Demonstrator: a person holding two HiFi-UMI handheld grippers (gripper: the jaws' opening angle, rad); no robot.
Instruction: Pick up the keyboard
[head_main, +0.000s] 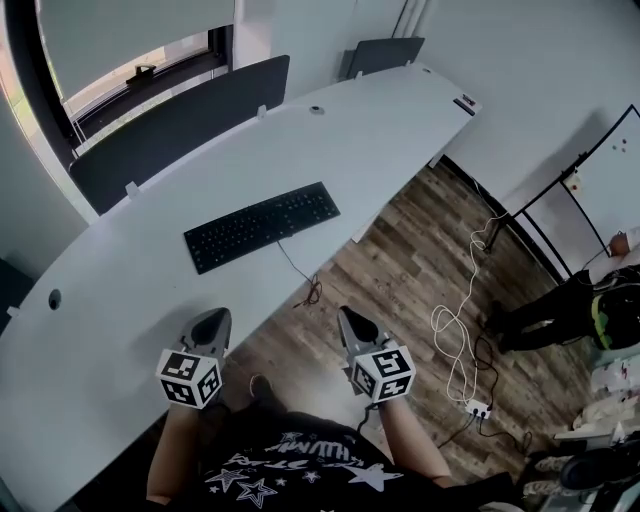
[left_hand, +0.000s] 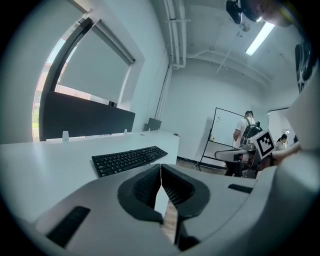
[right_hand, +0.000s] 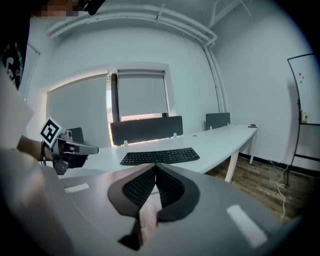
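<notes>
Lying well ahead on desk (head_main: 120, 300): keyboard (head_main: 262, 226) | L gripper (head_main: 217, 316) closed, empty | R gripper (head_main: 346, 314) closed, empty

The left gripper (left_hand: 161, 172) has its jaws pressed together with nothing between them. Ahead, a black keyboard (left_hand: 129, 159) lies on the white desk (left_hand: 45, 165).
</notes>
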